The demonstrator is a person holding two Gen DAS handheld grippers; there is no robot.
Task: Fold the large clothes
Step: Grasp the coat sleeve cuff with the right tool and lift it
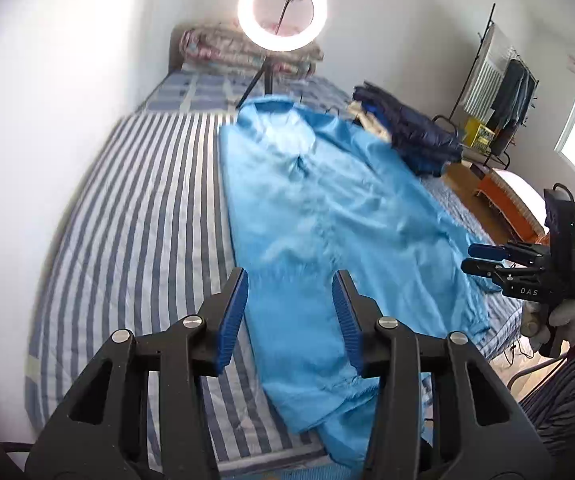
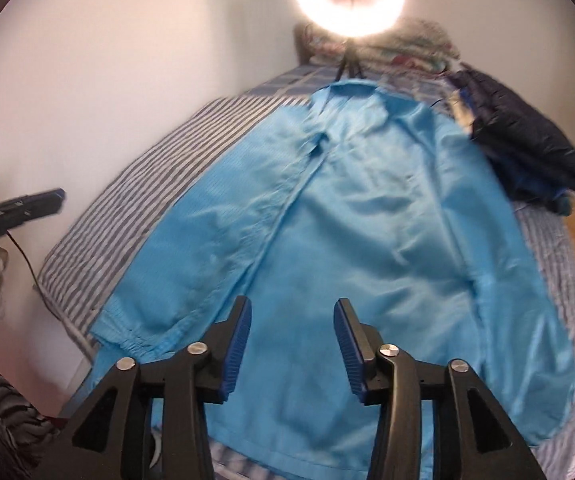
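Lying flat on the bed point(image 1: 127, 208): blue jacket point(image 2: 367, 220), collar far, hem near, long axis running away from both claws. Left claw point(image 1: 289, 320) released, empty, over the hem's left part. Right claw point(image 2: 293, 344) released, empty, above mid-hem, likely nearer.

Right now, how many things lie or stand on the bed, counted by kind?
Light blue garment, spread flat: 1
Dark blue clothes pile: 1
Folded floral quilt at the head end: 1
Ring light on tripod: 1
Total: 4
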